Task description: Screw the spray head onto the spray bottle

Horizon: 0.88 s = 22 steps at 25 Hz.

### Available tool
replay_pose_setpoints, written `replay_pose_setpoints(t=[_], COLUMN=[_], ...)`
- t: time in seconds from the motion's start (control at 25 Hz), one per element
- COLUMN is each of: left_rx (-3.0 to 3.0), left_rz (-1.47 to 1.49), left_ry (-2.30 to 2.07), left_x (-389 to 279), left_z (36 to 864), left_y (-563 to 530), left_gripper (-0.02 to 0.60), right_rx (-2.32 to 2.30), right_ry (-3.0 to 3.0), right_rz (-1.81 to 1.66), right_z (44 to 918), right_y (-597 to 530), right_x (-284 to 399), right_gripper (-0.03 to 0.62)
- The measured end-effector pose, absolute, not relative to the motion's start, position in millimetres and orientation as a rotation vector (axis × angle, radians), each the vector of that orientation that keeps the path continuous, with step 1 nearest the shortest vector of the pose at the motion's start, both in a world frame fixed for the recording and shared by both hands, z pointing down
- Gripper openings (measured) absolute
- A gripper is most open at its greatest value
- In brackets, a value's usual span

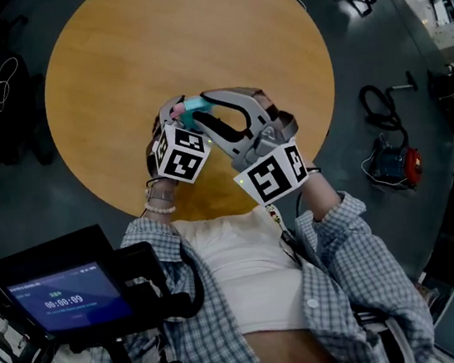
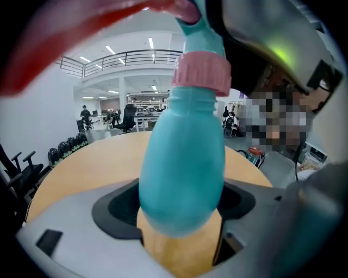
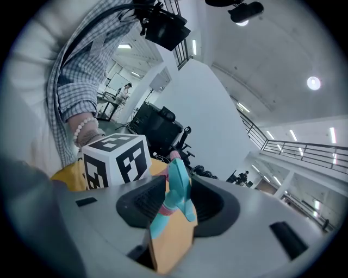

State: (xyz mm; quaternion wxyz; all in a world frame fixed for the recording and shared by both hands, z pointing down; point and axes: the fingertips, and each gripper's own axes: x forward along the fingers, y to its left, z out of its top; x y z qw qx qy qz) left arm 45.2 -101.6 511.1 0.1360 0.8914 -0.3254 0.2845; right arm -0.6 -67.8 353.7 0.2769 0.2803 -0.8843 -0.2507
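A teal spray bottle [image 2: 182, 163] stands upright between the jaws of my left gripper [image 2: 182, 217], which is shut on its lower body. A pink collar [image 2: 202, 73] sits on its neck, under the teal spray head [image 2: 196, 21]. My right gripper [image 3: 176, 203] is shut on the spray head [image 3: 178, 187], with a pad on each side of it. In the head view both grippers meet over the near part of the round wooden table [image 1: 189, 31], the left gripper [image 1: 175, 118] beside the right gripper [image 1: 205, 114], and the bottle [image 1: 189, 120] shows between them.
A rig with a lit screen [image 1: 67, 295] sits at the lower left by the person's body. Cables and a red-and-blue tool [image 1: 392, 160] lie on the floor to the right. The left gripper's marker cube [image 3: 117, 160] is close to the right gripper's jaws.
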Motion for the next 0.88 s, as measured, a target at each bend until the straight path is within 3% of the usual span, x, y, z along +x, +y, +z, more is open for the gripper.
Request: replay_pose_setpoints(t=[0.44, 0.6, 0.8, 0.88], left_rx=[2.587, 2.562, 2.567, 2.576], left_rz=[0.819, 0.768, 0.77, 0.767], left_ry=[-0.894, -0.854, -0.818, -0.789], left_x=[50.0, 51.6, 50.0, 48.6], left_z=[513.8, 514.8, 515.9, 515.3], left_y=[-96.0, -93.4, -90.5, -87.8], left_gripper=[0.416, 0.416, 0.416, 0.416], right_rx=[0.765, 0.724, 0.712, 0.769], right_ry=[-2.388, -2.422, -2.591, -2.713], right_rz=[-0.584, -0.487, -0.427, -0.252], right_z=[359.6, 365.0, 348.0, 342.5], right_y=[-70.8, -68.9, -64.0, -66.5], right_x=[0.9, 0.3, 6.1, 19.1], right_gripper=[0.126, 0.192, 0.196, 0.195])
